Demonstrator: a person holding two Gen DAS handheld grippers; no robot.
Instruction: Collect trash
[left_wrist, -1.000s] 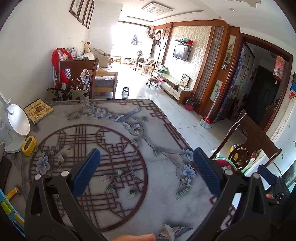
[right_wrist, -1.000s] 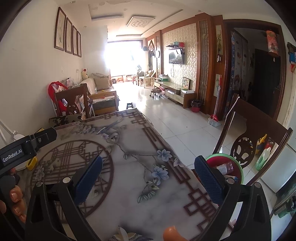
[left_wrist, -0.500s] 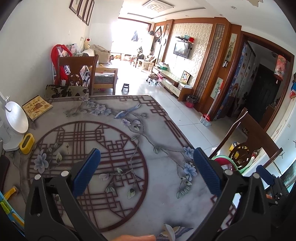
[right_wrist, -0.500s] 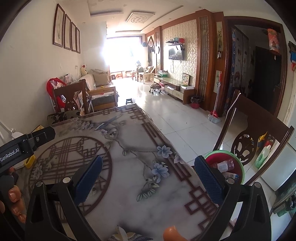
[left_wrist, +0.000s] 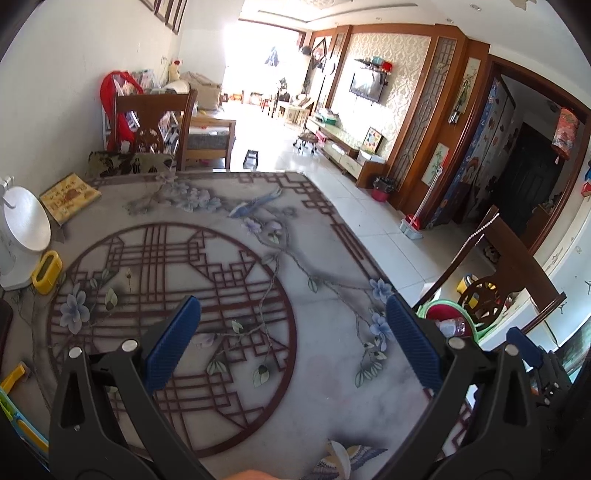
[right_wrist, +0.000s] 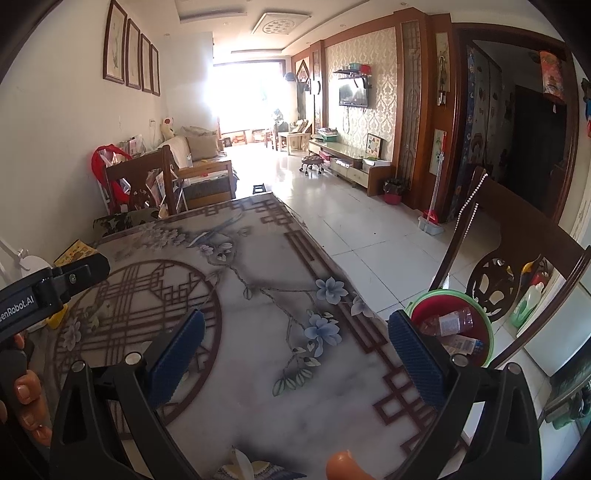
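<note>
Left gripper (left_wrist: 291, 341): blue-padded fingers spread wide with nothing between them; it hangs over the patterned table (left_wrist: 229, 266), above the round lattice motif
Right gripper (right_wrist: 295, 349): fingers likewise wide apart and empty; poised over the table's right-hand part, near the blue flowers; in the left wrist view its body shows at the far right edge
Trash basin (right_wrist: 452, 326): one red basin with a green rim, off the table's right edge, just beyond the right gripper's right fingertip and beside the near chair (right_wrist: 517, 266); from the left gripper it lies past the right finger, low and to the right (left_wrist: 448, 319)
Trash in basin: two plastic bottles visible, one clear with a white label (right_wrist: 448, 323), one with a blue cap (right_wrist: 463, 345); anything under them cannot be made out
Table edge, left: one white fan-like appliance (left_wrist: 24, 236); one yellow tape dispenser (left_wrist: 46, 271) touching its base; one yellow booklet (left_wrist: 68, 197) near the far corner
Chairs: two wooden ones; one at the far end (left_wrist: 153, 125), one beside the basin
</note>
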